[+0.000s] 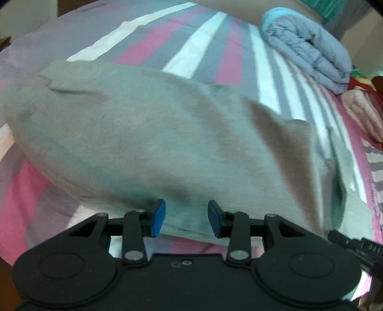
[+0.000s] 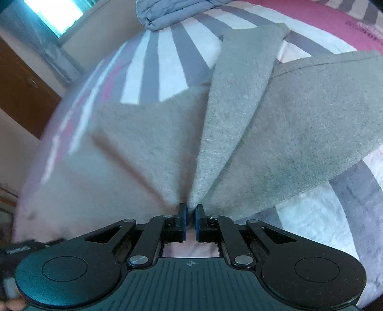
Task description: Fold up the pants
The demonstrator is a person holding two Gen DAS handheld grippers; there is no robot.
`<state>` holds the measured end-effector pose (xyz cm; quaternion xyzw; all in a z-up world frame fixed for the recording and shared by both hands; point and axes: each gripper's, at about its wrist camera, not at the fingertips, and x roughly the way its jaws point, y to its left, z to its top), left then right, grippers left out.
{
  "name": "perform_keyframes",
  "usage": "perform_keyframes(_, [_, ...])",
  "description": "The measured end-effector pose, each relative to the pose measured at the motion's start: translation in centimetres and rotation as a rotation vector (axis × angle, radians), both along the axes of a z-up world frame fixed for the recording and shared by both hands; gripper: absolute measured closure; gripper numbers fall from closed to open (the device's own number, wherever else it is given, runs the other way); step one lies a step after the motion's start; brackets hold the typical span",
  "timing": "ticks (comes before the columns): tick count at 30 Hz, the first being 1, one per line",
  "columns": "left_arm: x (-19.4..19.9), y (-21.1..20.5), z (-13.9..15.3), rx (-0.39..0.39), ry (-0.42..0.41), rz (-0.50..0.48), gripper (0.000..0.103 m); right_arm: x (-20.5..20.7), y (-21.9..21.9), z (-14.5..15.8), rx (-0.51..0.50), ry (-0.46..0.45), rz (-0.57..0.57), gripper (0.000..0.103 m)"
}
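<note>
The grey fleece pants (image 1: 153, 134) lie across a striped bed sheet and fill the middle of the left wrist view. My left gripper (image 1: 186, 217) is open, its blue pads on either side of the pants' near edge, with cloth between them. In the right wrist view my right gripper (image 2: 190, 221) is shut on a pinched fold of the pants (image 2: 239, 114), and the cloth fans out from the pads in raised creases. Part of the right gripper shows at the lower right edge of the left wrist view (image 1: 354, 246).
The bed sheet (image 1: 198, 45) has pink, grey and white stripes. A folded grey-blue quilt (image 1: 308, 47) lies at the far right of the bed, also in the right wrist view (image 2: 167, 14). Pink folded cloth (image 1: 361, 112) lies beside it. A wooden door (image 2: 21, 91) stands left.
</note>
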<state>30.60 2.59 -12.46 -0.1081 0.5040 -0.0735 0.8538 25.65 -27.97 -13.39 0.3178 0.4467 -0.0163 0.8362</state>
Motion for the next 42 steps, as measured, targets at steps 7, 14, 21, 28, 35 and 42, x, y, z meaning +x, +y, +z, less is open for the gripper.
perform_keyframes(7, [-0.1, -5.6, -1.4, 0.016, 0.029, -0.109, 0.073, 2.1, -3.1, 2.5, -0.078, 0.003, -0.041, 0.098])
perform_keyframes(14, [0.0, -5.7, -2.6, 0.0, 0.04, -0.09, 0.073, 7.7, -3.4, 2.7, -0.225, 0.069, -0.043, 0.028])
perform_keyframes(21, [0.1, -5.6, -3.0, -0.012, 0.037, -0.09, 0.073, 10.7, -2.6, 1.0, -0.381, 0.143, -0.021, 0.066])
perform_keyframes(28, [-0.4, -5.5, -2.9, -0.016, 0.028, -0.099, 0.073, 10.5, -3.7, 1.3, -0.409, 0.144, 0.009, 0.1])
perform_keyframes(35, [-0.6, -5.5, -2.9, -0.007, 0.016, -0.12, 0.073, 0.1, -9.0, 3.7, -0.218, 0.016, -0.155, 0.099])
perform_keyframes(42, [-0.7, -6.2, -2.7, 0.033, 0.009, -0.129, 0.073, -6.3, -10.3, -1.3, -0.144, 0.077, -0.226, 0.099])
